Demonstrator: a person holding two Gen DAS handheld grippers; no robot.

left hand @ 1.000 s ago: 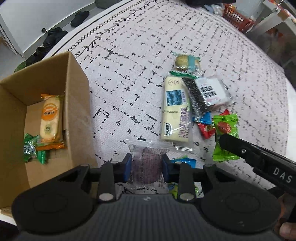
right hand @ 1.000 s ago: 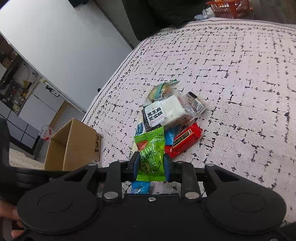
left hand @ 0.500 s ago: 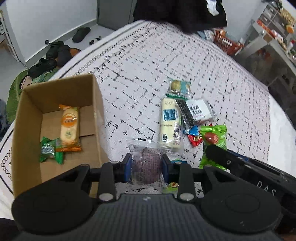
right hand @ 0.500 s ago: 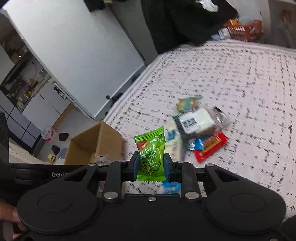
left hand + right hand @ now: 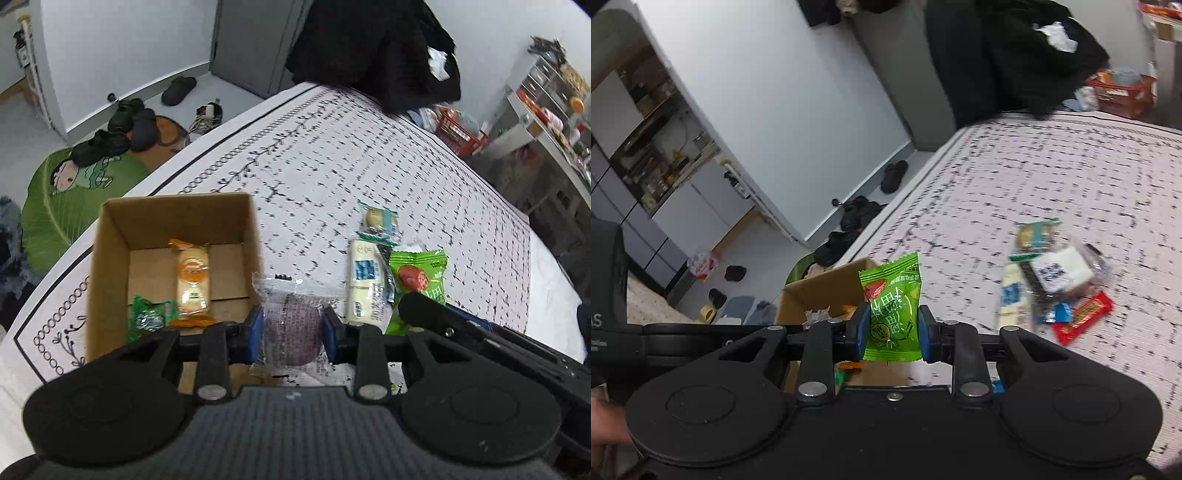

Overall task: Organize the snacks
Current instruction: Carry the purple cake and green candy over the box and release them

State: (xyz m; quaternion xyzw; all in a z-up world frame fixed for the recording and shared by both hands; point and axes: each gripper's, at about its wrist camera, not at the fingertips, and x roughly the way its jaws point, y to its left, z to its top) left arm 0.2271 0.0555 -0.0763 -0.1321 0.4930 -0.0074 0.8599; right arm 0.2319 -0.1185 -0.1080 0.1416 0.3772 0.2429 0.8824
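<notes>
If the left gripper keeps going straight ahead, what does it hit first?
Probably the right wall of the brown cardboard box, just ahead of the left gripper, which holds the clear-wrapped purple snack; depth is unclear.

One cardboard box [image 5: 110, 236], two snack packets inside [image 5: 192, 280], two held.

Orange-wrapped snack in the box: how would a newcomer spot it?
Find the cardboard box at the patterned cloth's left edge. On its floor lies the orange-wrapped snack, long and pale. Its only box neighbour, a green packet, is small and crumpled.
</notes>
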